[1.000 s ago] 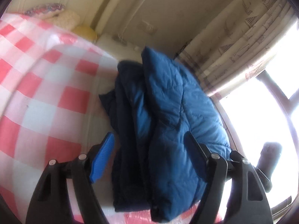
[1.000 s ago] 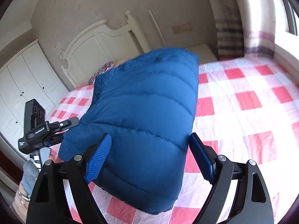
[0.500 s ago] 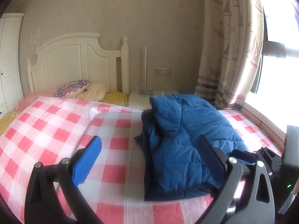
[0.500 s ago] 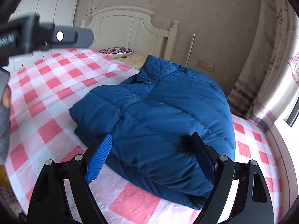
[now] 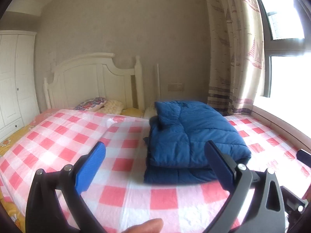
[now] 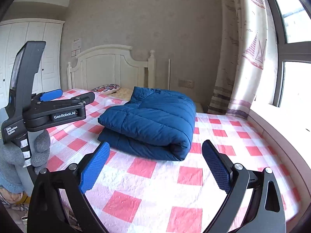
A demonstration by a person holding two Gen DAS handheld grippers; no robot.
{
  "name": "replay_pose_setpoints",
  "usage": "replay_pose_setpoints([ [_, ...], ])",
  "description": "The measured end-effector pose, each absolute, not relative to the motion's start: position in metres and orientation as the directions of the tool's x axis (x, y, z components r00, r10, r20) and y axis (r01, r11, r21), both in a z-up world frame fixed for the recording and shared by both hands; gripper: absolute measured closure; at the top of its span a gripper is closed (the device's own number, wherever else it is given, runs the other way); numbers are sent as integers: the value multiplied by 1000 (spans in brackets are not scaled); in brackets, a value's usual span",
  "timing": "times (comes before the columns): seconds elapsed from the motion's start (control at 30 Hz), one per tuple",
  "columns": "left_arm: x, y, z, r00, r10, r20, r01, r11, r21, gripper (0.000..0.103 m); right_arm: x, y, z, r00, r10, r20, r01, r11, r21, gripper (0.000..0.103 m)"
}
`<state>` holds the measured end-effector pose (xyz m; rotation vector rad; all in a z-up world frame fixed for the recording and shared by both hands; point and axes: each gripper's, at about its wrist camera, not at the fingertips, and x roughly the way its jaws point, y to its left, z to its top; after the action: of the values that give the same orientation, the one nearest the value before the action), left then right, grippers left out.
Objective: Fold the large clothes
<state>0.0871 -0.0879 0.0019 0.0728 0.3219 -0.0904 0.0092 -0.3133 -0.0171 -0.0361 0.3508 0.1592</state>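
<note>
Left wrist view first: I see my left gripper [image 5: 155,167] held above the bed [image 5: 58,136], pointing a little downward toward the headboard [image 5: 93,81]. Its jaws stand wide, with nothing between them; they have just been opening. At the bottom edge one fingertip [image 5: 147,226] of my hand shows.

From the right wrist view, my right gripper [image 6: 155,167] is also above the bed, tilted slightly down, and its jaws are wide too, having just opened further, with only the checked cover under them. On the left side of this view the left gripper [image 6: 58,102] shows from the side, roughly level, carried by a hand in a grey glove [image 6: 41,147]. Neither gripper touches the jacket.

One blue padded jacket [image 6: 153,122] lies folded on the red-and-white checked bed cover, near the window [image 6: 291,68] side of the bed and well ahead of both grippers. It is folded into a thick bundle of layers. Its rounded fold faces the right gripper, and its long axis runs about from the foot of the bed toward the headboard. The collar end seems to point to the headboard, but I cannot tell for sure.

I count one jacket, two grippers, and two pillows [image 5: 101,104] at the headboard. One curtain [image 5: 233,58] hangs beside the window.
</note>
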Motion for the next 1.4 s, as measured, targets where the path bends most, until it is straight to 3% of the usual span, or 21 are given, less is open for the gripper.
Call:
replay_pose_setpoints([
  [0.2, 68, -98, -12, 929, -97, -357, 121, 991, 48, 2, 14, -329, -24, 929, 91, -357, -74, 995, 63, 11],
  [0.5, 64, -101, -25, 920, -86, -382, 121, 990, 69, 2, 17, -327, -32, 922, 95, -374, -74, 995, 72, 11],
  [1.4, 60, -97, -26, 925, -62, -375, 95, 993, 70, 2, 17, -327, -33, 921, 88, -380, -67, 995, 68, 11],
])
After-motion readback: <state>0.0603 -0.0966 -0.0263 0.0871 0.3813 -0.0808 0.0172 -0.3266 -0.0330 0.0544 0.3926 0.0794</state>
